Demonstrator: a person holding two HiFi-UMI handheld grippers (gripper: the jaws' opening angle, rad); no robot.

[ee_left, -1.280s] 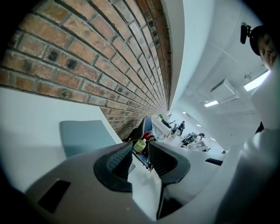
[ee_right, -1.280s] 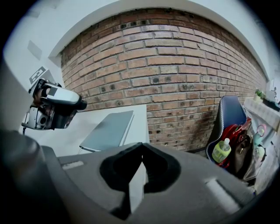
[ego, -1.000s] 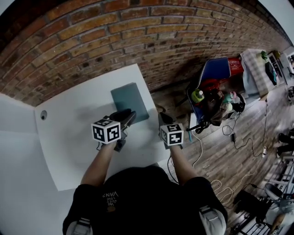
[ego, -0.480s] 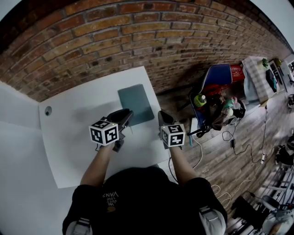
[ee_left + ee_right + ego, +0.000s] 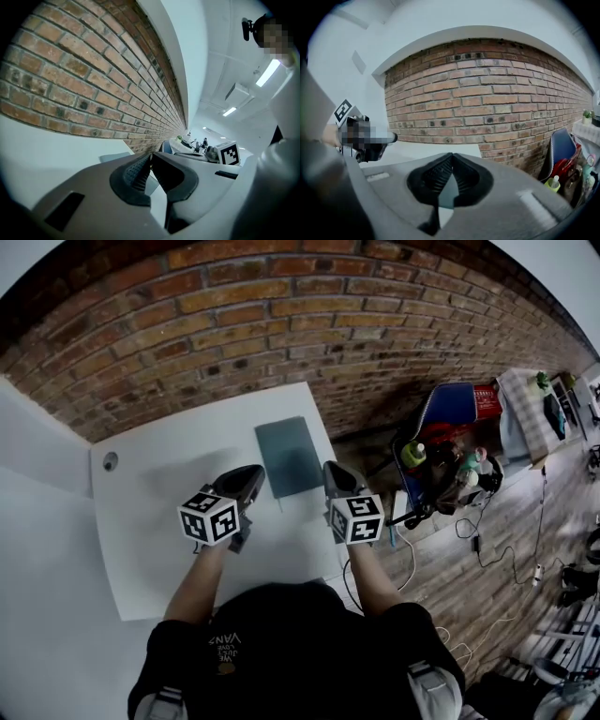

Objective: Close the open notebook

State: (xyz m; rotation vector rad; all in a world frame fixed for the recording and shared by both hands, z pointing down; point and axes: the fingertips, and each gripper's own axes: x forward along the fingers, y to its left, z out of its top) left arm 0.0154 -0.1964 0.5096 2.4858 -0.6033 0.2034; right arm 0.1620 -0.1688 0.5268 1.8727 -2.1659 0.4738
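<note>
The left gripper [image 5: 150,154] is closing its jaws, tips all but meeting, with nothing between them. The right gripper [image 5: 451,154] is clenched tip to tip and also empty. Both hover above the white table [image 5: 159,512], one on either side of the notebook's near end, neither touching it. The single teal notebook [image 5: 289,456] lies closed and flat near the table's far right corner, its long right edge close to the table's right edge and its far end close to the brick wall [image 5: 281,324]. Bare tabletop spreads wide to its left, broken only by one small round grommet [image 5: 111,461].
</note>
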